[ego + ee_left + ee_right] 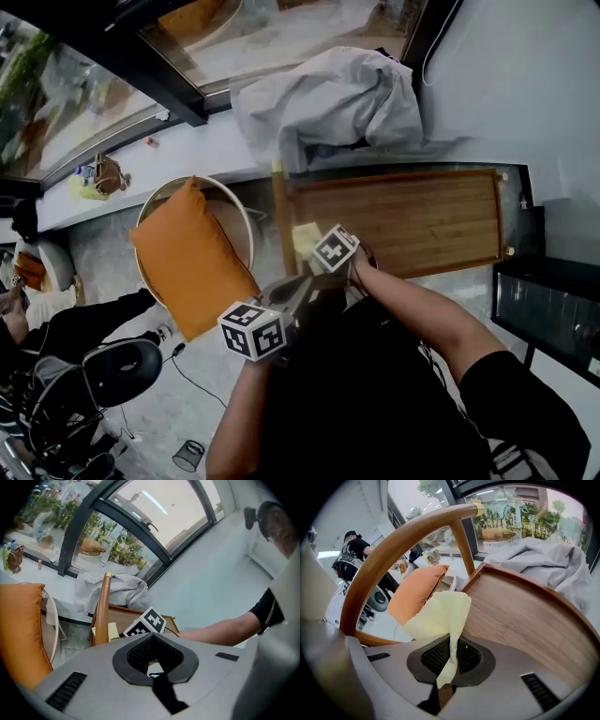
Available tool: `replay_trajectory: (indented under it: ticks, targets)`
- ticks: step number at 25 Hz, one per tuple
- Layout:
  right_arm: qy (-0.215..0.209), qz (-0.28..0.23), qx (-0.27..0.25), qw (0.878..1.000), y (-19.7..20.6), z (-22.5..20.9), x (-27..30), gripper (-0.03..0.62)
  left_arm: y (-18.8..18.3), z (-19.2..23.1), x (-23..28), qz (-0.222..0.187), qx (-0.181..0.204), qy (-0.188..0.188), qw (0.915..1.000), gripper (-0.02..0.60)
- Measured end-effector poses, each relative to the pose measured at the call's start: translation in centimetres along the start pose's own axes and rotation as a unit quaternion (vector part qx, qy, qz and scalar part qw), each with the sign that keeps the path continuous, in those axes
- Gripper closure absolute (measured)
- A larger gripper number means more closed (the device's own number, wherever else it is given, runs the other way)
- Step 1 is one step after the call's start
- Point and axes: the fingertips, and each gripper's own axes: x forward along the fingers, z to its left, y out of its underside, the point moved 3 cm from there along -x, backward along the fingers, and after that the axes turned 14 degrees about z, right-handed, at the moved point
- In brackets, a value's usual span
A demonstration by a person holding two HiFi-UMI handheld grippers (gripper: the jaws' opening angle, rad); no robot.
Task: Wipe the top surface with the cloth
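A wooden top surface [403,220] with a raised rim lies ahead of me, and it fills the right half of the right gripper view [520,616]. My right gripper [450,656] is shut on a pale yellow cloth [440,616], which hangs at the surface's left end near the curved wooden handle rail [408,536]. From the head view the cloth [304,239] shows just beyond the right gripper's marker cube [335,248]. My left gripper [152,656] is held back and lower, off the surface, with its jaws shut and nothing between them.
An orange cushion [192,258] rests on a round white chair [246,217] left of the surface. A crumpled grey sheet [328,103] lies on the window ledge behind it. A dark cabinet [548,300] stands at right. A seated person [84,323] and an office chair [117,370] are at left.
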Motion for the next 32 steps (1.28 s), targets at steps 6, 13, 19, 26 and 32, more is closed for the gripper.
replay_trajectory:
  ticks: [6, 13, 19, 26, 32]
  targets:
    - [0.004, 0.012, 0.027, 1.0, 2.9, -3.2, -1.2, 0.562, -0.4, -0.8, 1.4, 0.007, -0.004, 0.009, 0.9999, 0.572]
    - [0.014, 0.024, 0.066, 0.997, 8.5, -9.5, -3.8, 0.562, -2.5, -4.6, 6.0, 0.028, 0.012, 0.038, 0.9988, 0.574]
    - [0.001, 0.017, 0.108, 0.994, 14.4, -14.7, -6.4, 0.562, -3.9, -8.9, 11.2, 0.054, 0.031, 0.066, 0.9959, 0.573]
    - [0.039, 0.018, 0.169, 0.985, 21.9, -21.9, -9.6, 0.562, -4.7, -12.1, 15.4, 0.077, 0.052, 0.076, 0.9928, 0.574]
    - [0.079, 0.01, 0.205, 0.975, 27.4, -27.4, -12.2, 0.562, -5.2, -14.3, 18.5, 0.082, 0.058, 0.085, 0.9913, 0.574]
